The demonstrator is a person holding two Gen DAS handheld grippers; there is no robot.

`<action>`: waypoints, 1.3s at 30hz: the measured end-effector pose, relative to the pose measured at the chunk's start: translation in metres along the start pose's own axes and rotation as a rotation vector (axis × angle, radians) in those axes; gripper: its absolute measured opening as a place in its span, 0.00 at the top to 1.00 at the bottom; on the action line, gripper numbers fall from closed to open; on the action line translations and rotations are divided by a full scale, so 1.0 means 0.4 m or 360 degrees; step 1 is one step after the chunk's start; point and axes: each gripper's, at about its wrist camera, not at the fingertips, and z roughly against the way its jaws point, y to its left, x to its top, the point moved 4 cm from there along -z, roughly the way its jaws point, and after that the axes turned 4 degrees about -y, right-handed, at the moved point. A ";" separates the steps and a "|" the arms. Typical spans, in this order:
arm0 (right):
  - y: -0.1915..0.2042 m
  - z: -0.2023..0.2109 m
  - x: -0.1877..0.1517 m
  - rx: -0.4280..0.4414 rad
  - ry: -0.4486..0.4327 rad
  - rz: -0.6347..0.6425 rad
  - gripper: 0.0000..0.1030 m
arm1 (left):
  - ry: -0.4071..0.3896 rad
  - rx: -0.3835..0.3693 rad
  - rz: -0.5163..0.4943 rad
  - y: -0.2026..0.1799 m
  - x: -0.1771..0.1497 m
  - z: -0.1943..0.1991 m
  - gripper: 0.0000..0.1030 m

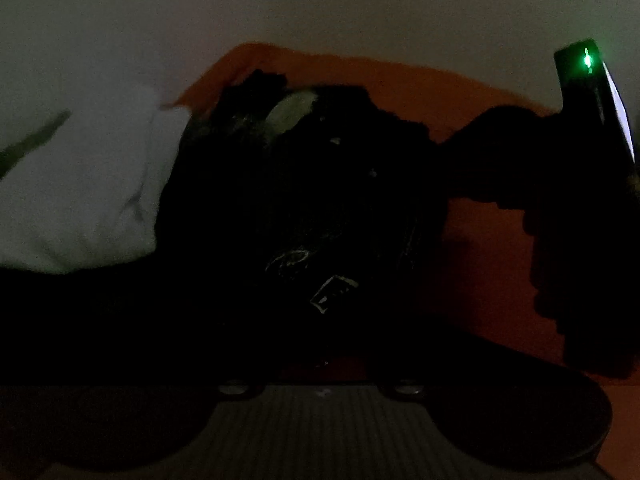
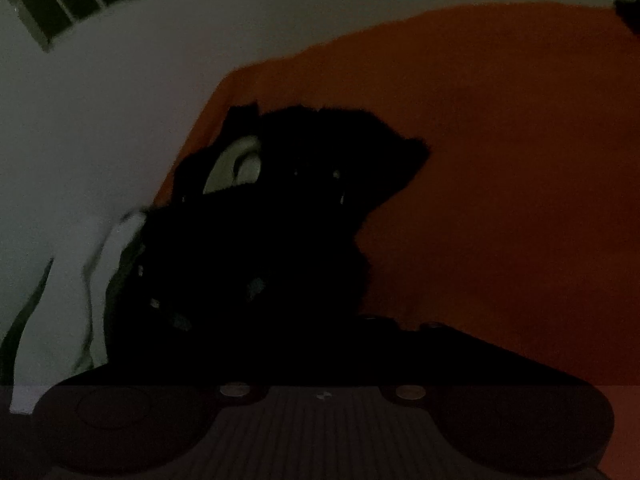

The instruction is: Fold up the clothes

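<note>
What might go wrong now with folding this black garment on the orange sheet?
1. The black garment is crumpled and the view is very dark, so a pull may lift several layers or the wrong edge.
2. The white cloth lies against the garment's left side and may be dragged along.

Both the left gripper and the right gripper point steeply downward, fingers closed together.

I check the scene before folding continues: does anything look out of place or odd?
Yes. The black garment lies bunched in a crumpled heap on the orange sheet, not spread flat. Both views are very dark, so finer details cannot be judged.
</note>
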 end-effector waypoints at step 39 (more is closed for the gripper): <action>-1.091 0.989 -0.262 -0.0838 -0.0295 -0.0581 0.40 | 0.0051 -0.0437 -0.0644 -0.578 -0.198 0.192 0.08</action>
